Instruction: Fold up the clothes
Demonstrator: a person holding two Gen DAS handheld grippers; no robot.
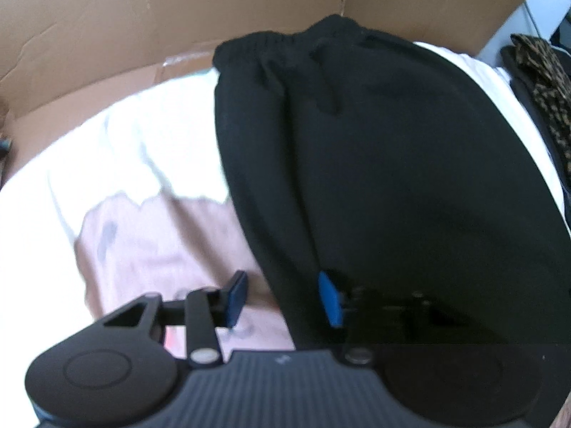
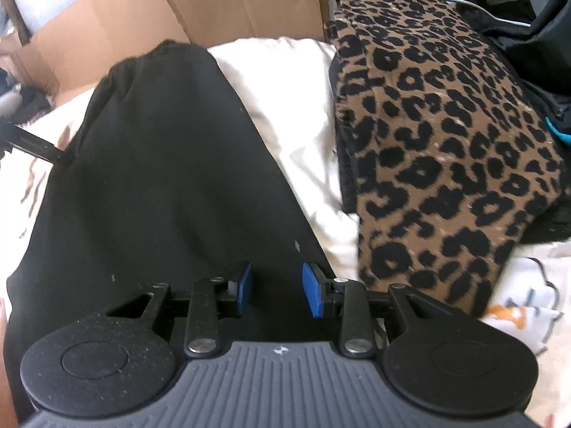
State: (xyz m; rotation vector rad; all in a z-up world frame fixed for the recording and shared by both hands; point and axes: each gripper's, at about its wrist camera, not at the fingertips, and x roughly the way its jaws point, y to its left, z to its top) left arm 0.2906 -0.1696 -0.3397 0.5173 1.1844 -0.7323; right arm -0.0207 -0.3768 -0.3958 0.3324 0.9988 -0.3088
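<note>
A black garment with an elastic waistband (image 1: 374,149) lies spread on a white sheet, waistband at the far end. My left gripper (image 1: 283,297) stands open at the garment's near left edge; its left blue pad (image 1: 237,296) is over a pink patterned cloth, its right pad (image 1: 330,299) over the black fabric. In the right wrist view the same black garment (image 2: 160,178) fills the left and middle. My right gripper (image 2: 276,290) is open just above its near right part, nothing between the pads. The other gripper's black finger (image 2: 32,146) shows at the garment's left edge.
A folded leopard-print garment (image 2: 446,164) lies to the right on a dark pile. A cardboard box wall (image 1: 178,21) rises behind the bed. The white sheet (image 2: 296,107) shows between the black and leopard pieces. A pink cloth (image 1: 153,246) lies left of the black garment.
</note>
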